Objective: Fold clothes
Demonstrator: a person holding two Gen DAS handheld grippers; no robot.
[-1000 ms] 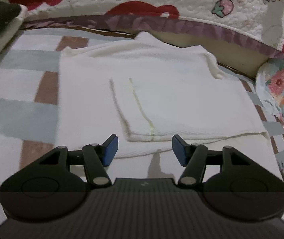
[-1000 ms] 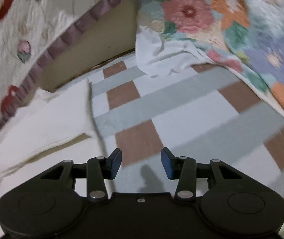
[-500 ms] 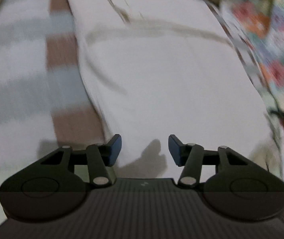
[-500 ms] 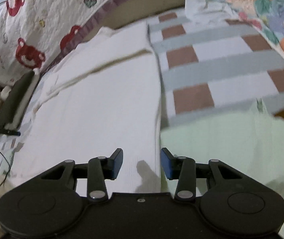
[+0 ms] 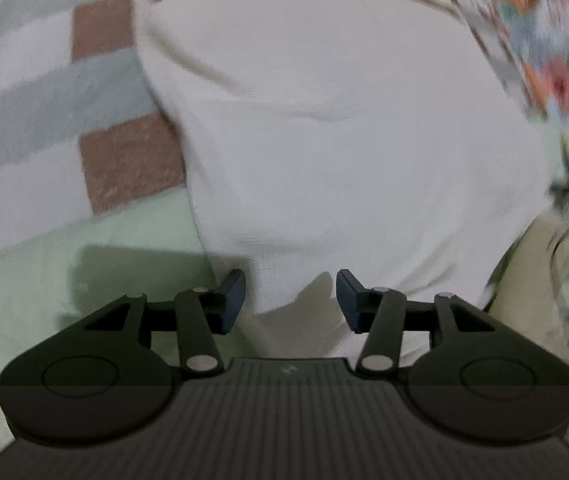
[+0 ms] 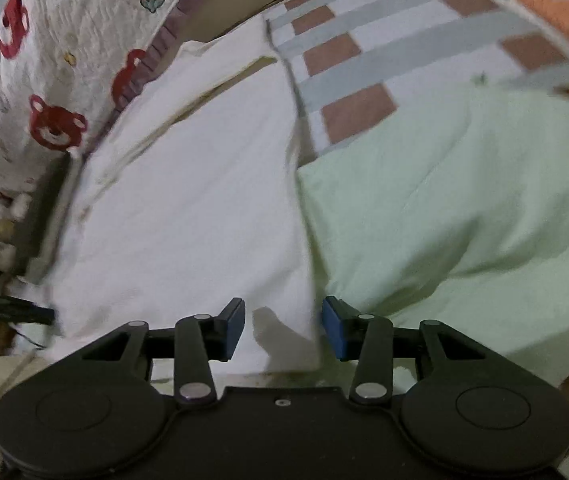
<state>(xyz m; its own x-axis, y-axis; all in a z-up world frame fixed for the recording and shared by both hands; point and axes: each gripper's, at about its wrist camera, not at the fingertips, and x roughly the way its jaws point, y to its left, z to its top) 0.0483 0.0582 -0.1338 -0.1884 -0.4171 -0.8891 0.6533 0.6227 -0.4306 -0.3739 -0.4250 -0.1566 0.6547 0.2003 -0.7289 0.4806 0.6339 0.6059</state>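
Garment [image 5: 324, 140] – plain white to cream, fine woven texture, no print; same white in the right view [image 6: 188, 208]. Sheet [image 5: 24, 80] under it – checked: white ground, grey-blue bands, brown squares [image 6: 356, 112]. Blanket [image 6: 464, 200] – solid pale green, also at the lower left of the left view [image 5: 84, 240]. Quilt [image 6: 56, 60] – off-white, red bear heads, one pink strawberry with green leaves, purple-mauve edge band. Floral cover [image 5: 544, 40] – multicolour flowers on light ground: orange, red, green, blue; blurred. Left gripper [image 5: 290, 300] – black body, dark blue pads. Right gripper [image 6: 283, 330] – black, brighter blue pads [image 6: 334, 332].
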